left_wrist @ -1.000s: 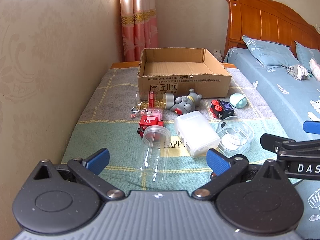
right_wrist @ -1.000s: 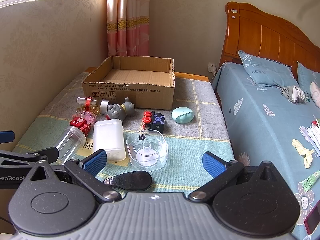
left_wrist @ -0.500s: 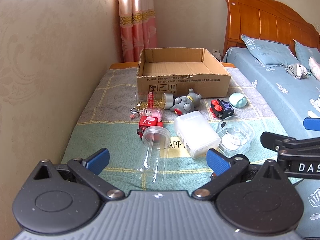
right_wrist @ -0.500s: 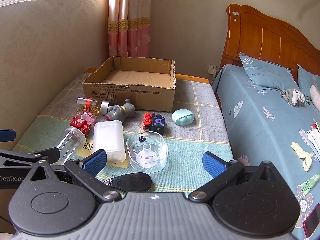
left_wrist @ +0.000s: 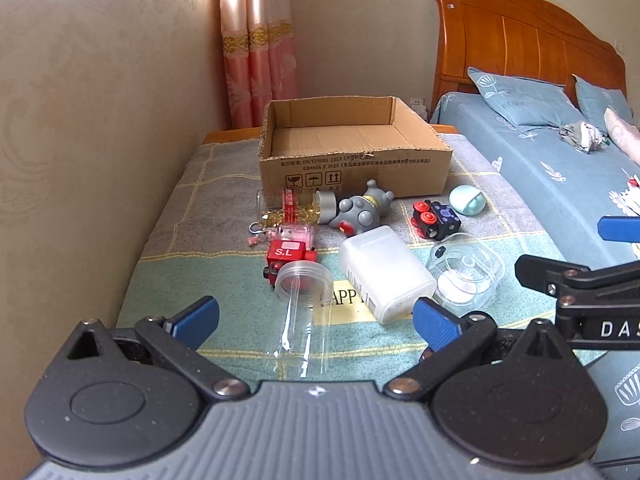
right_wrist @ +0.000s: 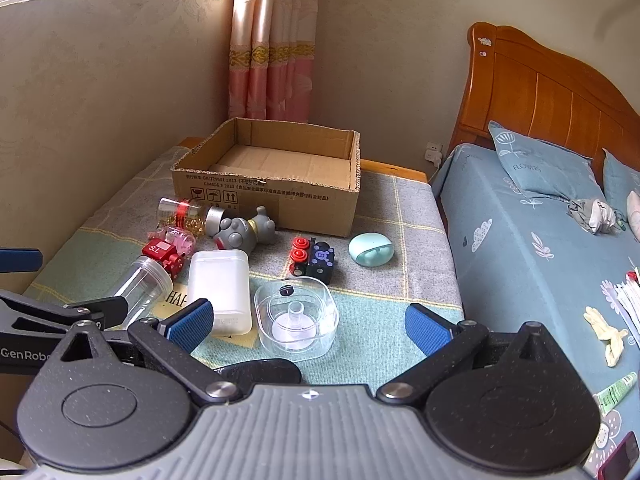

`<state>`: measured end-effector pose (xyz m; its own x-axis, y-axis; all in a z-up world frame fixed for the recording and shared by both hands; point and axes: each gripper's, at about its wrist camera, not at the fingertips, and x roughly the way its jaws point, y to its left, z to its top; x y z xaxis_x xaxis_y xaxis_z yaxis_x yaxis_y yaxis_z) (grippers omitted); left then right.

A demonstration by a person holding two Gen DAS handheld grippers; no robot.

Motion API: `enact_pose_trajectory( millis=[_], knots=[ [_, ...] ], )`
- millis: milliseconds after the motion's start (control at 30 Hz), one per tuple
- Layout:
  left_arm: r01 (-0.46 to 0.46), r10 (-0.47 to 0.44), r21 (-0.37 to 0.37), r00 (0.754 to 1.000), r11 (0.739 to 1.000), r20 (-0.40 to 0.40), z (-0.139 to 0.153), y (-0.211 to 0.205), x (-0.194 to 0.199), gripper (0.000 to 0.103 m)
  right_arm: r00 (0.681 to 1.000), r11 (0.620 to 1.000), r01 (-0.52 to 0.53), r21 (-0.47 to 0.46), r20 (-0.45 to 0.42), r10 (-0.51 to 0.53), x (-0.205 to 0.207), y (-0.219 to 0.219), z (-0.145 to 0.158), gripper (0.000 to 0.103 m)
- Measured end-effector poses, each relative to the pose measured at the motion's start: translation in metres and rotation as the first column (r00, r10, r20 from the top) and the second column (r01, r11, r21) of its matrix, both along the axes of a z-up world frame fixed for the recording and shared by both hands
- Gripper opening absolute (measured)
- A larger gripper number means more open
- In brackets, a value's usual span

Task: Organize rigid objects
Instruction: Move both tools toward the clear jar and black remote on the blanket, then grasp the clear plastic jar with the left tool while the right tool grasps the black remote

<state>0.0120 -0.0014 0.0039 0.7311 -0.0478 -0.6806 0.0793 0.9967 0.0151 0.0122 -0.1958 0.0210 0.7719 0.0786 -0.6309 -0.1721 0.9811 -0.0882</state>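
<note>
Nearest to us, the left claw [left_wrist: 314, 322] stands open with nothing between its blue pads, and the right claw [right_wrist: 308, 322] is likewise spread wide and empty. Both hover over the near edge of the cloth-covered bench [left_wrist: 192, 216].

Directly ahead of the left claw, a clear plastic jar [left_wrist: 302, 308] lies on its side with its mouth facing away from us. Beside it on the right lies a white rectangular container [left_wrist: 386, 272], and further right sits a clear square box [right_wrist: 296, 316], directly ahead of the right claw.

Behind the jar we find a red toy vehicle marked "S.L" [left_wrist: 290, 254], touching the jar's rim. Further back lie a small bottle of yellow beads [left_wrist: 290, 208], on its side, a grey toy figure [left_wrist: 362, 210], a black toy block with red wheels [right_wrist: 314, 260] and a pale green oval case [right_wrist: 371, 249].

Farthest back, an open cardboard box [left_wrist: 352, 168] stands upright with nothing visible inside it. All objects rest on the bench outside this box.

A bed [right_wrist: 532, 248] with a wooden headboard runs along the right side.
</note>
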Motion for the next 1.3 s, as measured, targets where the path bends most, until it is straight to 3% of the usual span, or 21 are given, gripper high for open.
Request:
enact_pose_trajectory(
  millis=[367,800,1033,1300],
  knots=[
    [0.075,-0.076,-0.017,0.997,0.997,-0.031,-0.029,0.011,0.015,0.102,0.991,0.990,-0.131,0.057,0.012,0.131,0.008,-0.005,-0.022,0.103],
    [0.059,-0.051,0.048,0.986,0.997,-0.162,-0.087,0.041,0.036,0.102,0.955,0.971,-0.227,0.080,-0.175,0.237,0.027,-0.005,-0.083,0.103],
    [0.025,-0.016,0.049,0.982,0.998,-0.187,-0.092,0.055,0.039,0.102,0.937,0.965,-0.256,0.049,-0.232,0.261,0.040,0.014,-0.099,0.103],
    [-0.066,0.082,0.089,0.980,0.994,-0.183,-0.088,0.083,0.041,0.102,0.941,0.971,-0.239,0.030,-0.240,0.239,0.045,0.006,-0.105,0.103]
  ],
)
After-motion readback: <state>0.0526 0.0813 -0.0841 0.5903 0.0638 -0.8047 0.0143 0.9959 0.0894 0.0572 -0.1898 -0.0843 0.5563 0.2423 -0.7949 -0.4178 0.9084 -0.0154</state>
